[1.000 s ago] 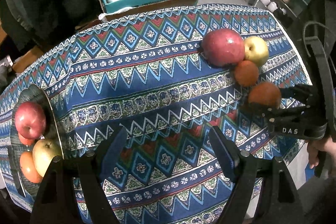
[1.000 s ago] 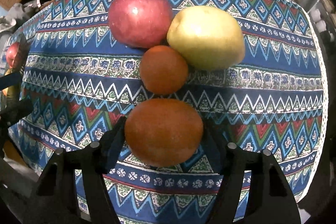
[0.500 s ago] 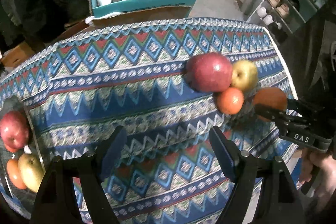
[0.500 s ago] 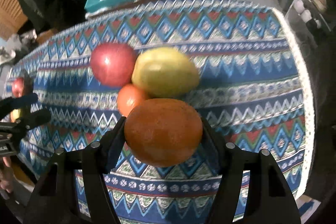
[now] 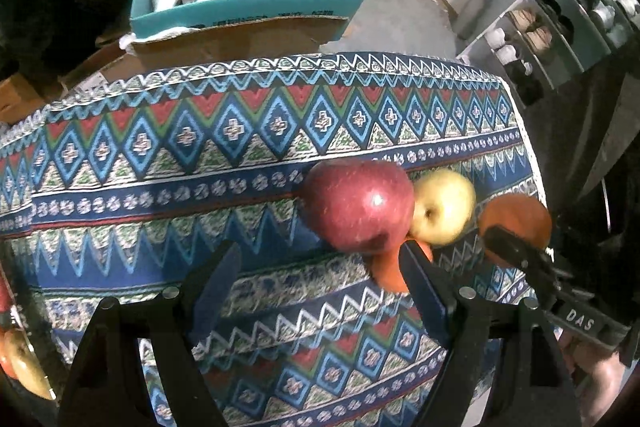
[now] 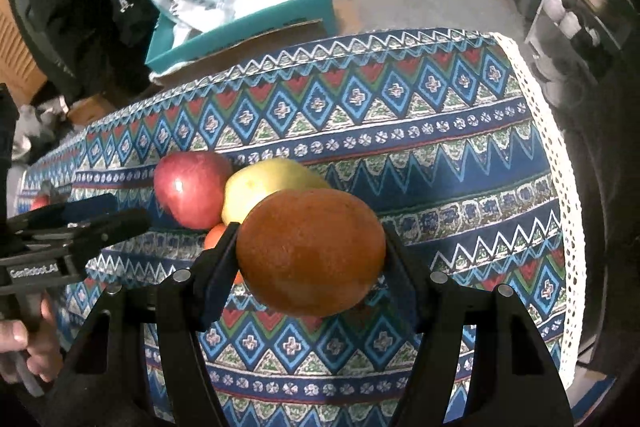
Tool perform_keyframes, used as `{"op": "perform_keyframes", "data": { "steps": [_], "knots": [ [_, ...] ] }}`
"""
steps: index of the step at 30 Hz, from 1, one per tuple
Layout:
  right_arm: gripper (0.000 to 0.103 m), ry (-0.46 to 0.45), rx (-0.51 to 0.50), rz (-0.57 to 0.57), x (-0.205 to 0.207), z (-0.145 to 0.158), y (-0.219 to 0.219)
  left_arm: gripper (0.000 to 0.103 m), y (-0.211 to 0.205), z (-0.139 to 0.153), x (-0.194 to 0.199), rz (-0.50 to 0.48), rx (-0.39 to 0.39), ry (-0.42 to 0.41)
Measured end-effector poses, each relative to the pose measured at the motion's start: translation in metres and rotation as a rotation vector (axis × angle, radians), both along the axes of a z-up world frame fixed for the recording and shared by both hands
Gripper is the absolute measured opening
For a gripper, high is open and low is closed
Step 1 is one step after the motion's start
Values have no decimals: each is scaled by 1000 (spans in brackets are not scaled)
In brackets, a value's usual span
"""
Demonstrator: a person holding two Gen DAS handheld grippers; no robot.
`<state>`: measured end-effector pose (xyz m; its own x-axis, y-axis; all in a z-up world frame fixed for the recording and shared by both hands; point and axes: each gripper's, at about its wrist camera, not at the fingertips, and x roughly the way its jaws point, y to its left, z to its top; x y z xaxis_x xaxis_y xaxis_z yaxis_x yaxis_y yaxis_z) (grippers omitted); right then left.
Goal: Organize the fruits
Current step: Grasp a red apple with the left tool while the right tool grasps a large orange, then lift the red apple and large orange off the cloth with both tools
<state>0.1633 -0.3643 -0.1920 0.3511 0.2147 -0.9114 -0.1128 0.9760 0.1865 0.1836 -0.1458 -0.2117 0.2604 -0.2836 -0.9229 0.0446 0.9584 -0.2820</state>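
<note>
My right gripper (image 6: pixel 310 251) is shut on a large orange (image 6: pixel 311 251) and holds it above the patterned tablecloth (image 6: pixel 440 163); it also shows in the left wrist view (image 5: pixel 515 223). A red apple (image 5: pixel 358 205), a yellow apple (image 5: pixel 444 205) and a small orange (image 5: pixel 390 269) lie together on the cloth. My left gripper (image 5: pixel 320 287) is open and empty, just in front of the red apple. At the far left edge a plate holds more fruit (image 5: pixel 20 359), mostly cut off.
A teal box (image 5: pixel 248 7) with bags stands on cardboard beyond the table's far edge. Shelves with dishes (image 5: pixel 560 27) stand at the right. The table's right edge with lace trim (image 6: pixel 560 187) is close to the fruit.
My right gripper has lifted the large orange up off the cloth. My left gripper has moved right, toward the red apple; the plate has slid nearly out of view.
</note>
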Motion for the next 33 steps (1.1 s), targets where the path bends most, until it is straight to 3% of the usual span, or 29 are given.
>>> {"op": "perform_keyframes", "data": {
  "steps": [10, 14, 26, 30, 33],
  "knots": [
    [68, 3, 15, -19, 1, -1, -11, 86, -21, -14, 23, 13, -46, 23],
    [68, 9, 22, -30, 2, -4, -17, 86, -31, -24, 28, -11, -29, 45],
    [68, 23, 22, -23, 6, -11, -14, 88, -21, -41, 39, 14, -120, 49],
    [68, 23, 21, -29, 6, -12, -15, 80, -16, -46, 38, 27, -190, 75],
    [68, 23, 19, -33, 6, -12, -15, 80, -19, -44, 33, 9, -157, 52]
  ]
}}
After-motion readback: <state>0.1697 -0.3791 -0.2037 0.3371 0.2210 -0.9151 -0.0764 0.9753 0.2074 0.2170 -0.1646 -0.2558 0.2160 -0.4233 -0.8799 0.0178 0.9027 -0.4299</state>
